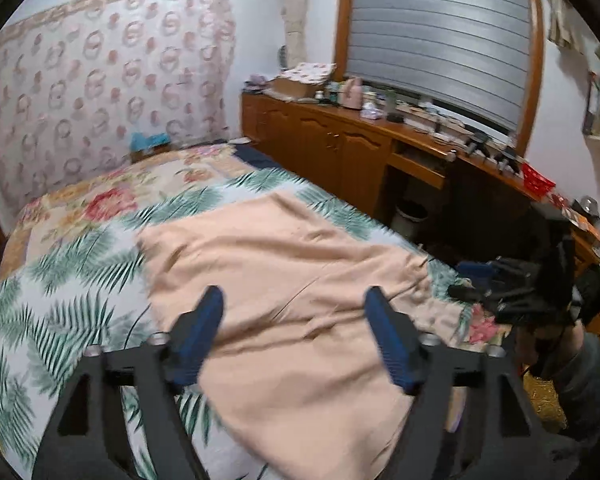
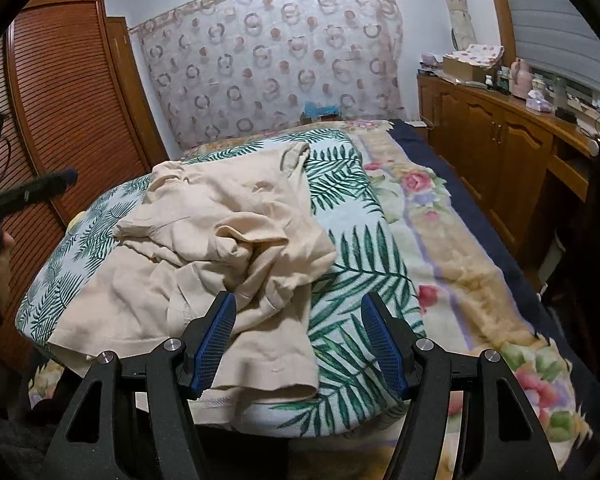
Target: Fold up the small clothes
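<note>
A soft, creased beige garment (image 2: 220,248) lies rumpled on the palm-leaf blanket (image 2: 352,240) covering the bed. Left gripper (image 1: 294,300) and right gripper (image 2: 298,308) jaws stand apart, holding nothing.

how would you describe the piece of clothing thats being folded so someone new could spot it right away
Start at the bed, then the pad with green palm leaves laid on its flowered blanket. The garment is the plain peach-beige cloth lying crumpled on that pad, in front of both grippers' open blue fingers. It is the only unpatterned fabric there.
</note>
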The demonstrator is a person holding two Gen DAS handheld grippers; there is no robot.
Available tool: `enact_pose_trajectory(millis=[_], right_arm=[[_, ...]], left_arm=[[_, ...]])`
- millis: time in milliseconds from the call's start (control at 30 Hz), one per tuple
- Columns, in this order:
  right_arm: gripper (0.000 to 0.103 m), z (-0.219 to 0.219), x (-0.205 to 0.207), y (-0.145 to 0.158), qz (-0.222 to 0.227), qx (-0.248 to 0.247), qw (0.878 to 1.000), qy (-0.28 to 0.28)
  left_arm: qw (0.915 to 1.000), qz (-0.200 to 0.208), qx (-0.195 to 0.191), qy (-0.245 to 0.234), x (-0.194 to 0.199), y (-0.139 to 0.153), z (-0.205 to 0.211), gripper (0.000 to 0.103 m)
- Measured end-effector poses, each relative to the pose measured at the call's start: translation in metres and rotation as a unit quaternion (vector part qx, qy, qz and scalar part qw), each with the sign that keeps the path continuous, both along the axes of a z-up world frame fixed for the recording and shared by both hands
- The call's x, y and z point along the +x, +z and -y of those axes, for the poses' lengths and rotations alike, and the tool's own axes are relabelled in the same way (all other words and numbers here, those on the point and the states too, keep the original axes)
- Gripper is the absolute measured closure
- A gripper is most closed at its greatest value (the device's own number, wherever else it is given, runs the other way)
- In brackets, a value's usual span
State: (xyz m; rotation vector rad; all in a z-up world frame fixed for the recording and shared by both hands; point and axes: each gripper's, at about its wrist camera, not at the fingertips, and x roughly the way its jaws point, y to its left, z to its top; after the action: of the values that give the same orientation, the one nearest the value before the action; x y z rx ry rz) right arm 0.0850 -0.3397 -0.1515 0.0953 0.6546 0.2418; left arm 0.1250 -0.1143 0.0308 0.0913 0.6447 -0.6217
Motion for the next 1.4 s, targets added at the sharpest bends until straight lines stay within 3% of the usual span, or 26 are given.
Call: enact_pose_trajectory(millis=[233, 367, 733, 933, 1067, 1267, 1400], right_arm=[[0.036, -0.022, 0.014, 0.005, 0.010, -0.017, 0.999, 0.028], [0.036, -0.042, 0.024, 0.009, 0.026, -0.034, 0.998, 0.049], [0.036, -0.102, 0.060, 0.027, 0.055, -0.057, 0.988, 0.131], [0.036, -0.144, 0.096, 0.024, 0.034, -0.065, 0.979, 0.189], [0.036, -0.172, 0.124, 0.012, -0.009, -0.075, 0.970, 0.233], [0.036, -0.208, 0.164, -0.013, -0.061, -0.129, 0.952, 0.270], [0.047, -0.220, 0.176, -0.024, -0.074, -0.176, 0.945, 0.267]], left_arm=[[0.9964, -0.025, -0.004, 0.081, -0.007, -0.038, -0.055, 0.025], [0.9906, -0.016, -0.005, 0.135, -0.011, -0.047, -0.082, 0.025], [0.9844, -0.015, -0.006, 0.175, -0.017, -0.059, -0.117, 0.025], [0.9841, -0.010, -0.013, 0.177, -0.021, -0.059, -0.124, 0.025], [0.9834, -0.007, -0.020, 0.180, -0.023, -0.058, -0.128, 0.025], [0.9828, -0.009, -0.020, 0.183, -0.026, -0.062, -0.134, 0.025], [0.9835, -0.011, -0.019, 0.180, -0.026, -0.064, -0.132, 0.025]])
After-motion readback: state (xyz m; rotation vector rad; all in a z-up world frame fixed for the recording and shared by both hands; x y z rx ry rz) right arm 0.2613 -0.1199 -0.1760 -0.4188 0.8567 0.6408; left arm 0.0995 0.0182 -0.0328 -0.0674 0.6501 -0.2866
